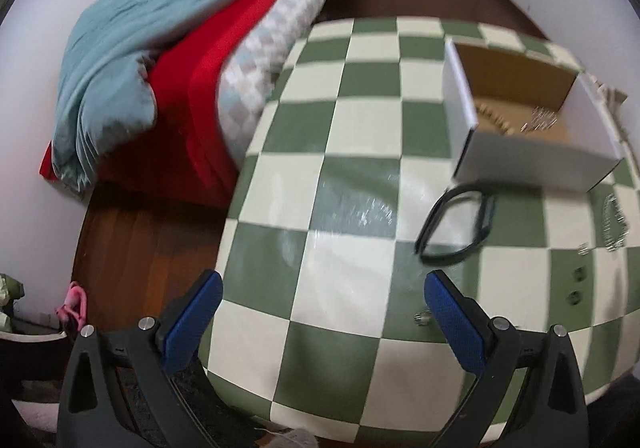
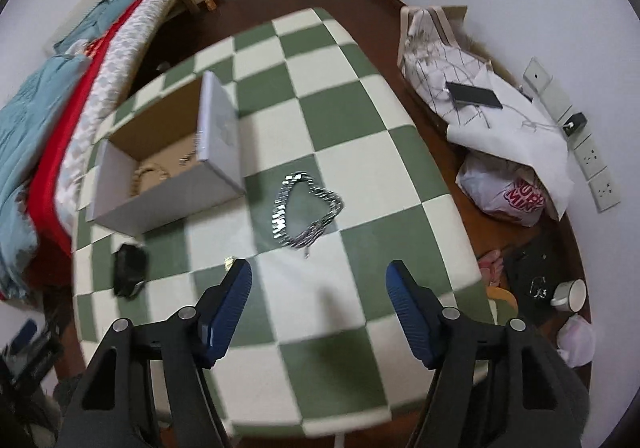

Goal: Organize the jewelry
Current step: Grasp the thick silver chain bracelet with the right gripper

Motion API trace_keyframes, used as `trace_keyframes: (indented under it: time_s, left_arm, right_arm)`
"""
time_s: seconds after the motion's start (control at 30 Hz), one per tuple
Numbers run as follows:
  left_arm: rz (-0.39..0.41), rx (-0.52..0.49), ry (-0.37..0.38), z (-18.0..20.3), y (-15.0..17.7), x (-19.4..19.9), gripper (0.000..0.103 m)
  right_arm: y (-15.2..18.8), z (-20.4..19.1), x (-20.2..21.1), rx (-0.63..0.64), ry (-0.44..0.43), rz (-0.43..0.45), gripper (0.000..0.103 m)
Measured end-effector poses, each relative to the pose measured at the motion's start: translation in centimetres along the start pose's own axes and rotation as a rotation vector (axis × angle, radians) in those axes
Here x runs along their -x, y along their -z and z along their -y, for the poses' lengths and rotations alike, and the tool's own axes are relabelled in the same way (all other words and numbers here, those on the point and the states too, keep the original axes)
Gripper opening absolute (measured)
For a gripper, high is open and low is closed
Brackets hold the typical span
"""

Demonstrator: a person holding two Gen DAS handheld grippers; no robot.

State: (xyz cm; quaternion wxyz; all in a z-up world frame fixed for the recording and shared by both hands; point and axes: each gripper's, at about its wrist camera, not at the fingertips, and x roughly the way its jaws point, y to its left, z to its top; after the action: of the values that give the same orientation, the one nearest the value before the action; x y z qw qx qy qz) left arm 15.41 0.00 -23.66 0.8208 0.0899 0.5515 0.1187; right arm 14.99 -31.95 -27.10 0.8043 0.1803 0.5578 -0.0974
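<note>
A silver chain bracelet lies in a loose loop on the green-and-cream checkered table, just beside the near right corner of the open white box. Inside that box, on its brown cardboard floor, rest a pale beaded bracelet and another small shiny piece I cannot make out through the blur. A black band lies on the table in front of the box, and a few small studs sit near the table edge. My right gripper hovers above the table, short of the silver chain, its blue pads spread wide and empty. My left gripper hangs likewise parted, holding nothing, near the black band.
</note>
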Motion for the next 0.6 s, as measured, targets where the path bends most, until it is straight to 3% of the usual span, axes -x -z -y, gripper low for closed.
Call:
trace_keyframes:
  time_s: [0.13,0.27,0.33,0.4,0.6]
  left_arm:
    - [-0.042,-0.016,-0.023,0.3,0.2,-1.8,0.103]
    - [-0.065,-0.025,-0.023,0.4,0.4,-2.7,0.102]
    - [-0.075,-0.035,-0.007,0.6,0.7,-2.9,0.102]
    - [-0.097,-0.047,0.022,1.0,1.2,-2.9,0.102]
    - [-0.128,-0.111,0.135,3.8,3.7,-1.7,0.102]
  right_arm:
    - [-1.7,0.2,-4.4,-0.013,0.020,-0.009,0.065]
    - [-3.4,-0.7,-8.0,0.030,0.105,-0.005,0.058]
    - [-3.8,-1.7,-8.3,0.093,0.153,0.021,0.040]
    - [-3.9,-2.2,-8.1,0.123,0.148,0.022,0.009]
    - [-0.2,-3.0,-6.4,0.213,0.125,-0.032,0.009]
